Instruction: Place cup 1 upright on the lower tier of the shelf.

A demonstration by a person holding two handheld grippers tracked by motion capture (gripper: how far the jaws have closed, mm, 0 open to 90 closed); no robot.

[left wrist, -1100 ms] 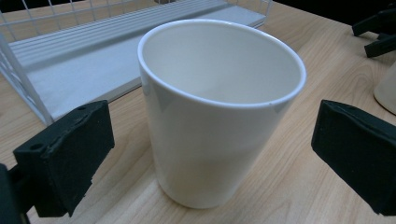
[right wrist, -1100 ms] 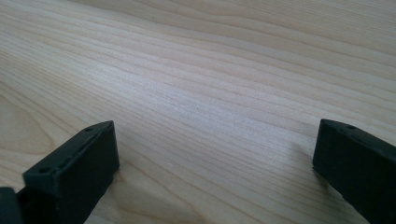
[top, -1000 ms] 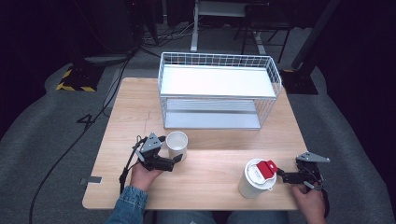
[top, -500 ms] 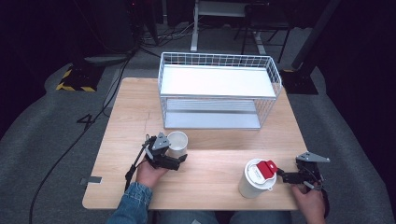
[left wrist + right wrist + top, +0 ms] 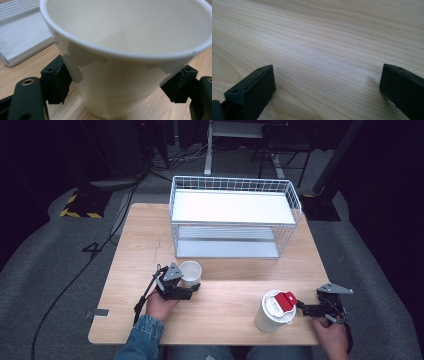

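A small white paper cup (image 5: 191, 269) stands open-topped on the wooden table (image 5: 230, 270), left of centre. My left gripper (image 5: 189, 283) reaches it from the near side, and its jaws have just been closing with the cup between them. In the left gripper view the cup (image 5: 125, 50) bulks large, and both black pads (image 5: 58, 81) press on its lower wall. A taller white cup (image 5: 272, 312) with a lid and a red tab (image 5: 286, 301) stands at the front right. My right gripper (image 5: 309, 310) sits just right of it. Its jaws (image 5: 327, 85) stand open over bare wood.
A white wire basket shelf (image 5: 235, 215) with two levels takes up the back half of the table. Bare wood lies between the two cups. The table's front edge runs close under both hands. Beyond the table the floor is dark, with cables.
The left gripper edged a little toward the small cup, and its jaws went from wide apart to closed on the cup's sides. The right hand and the lidded cup stayed put.
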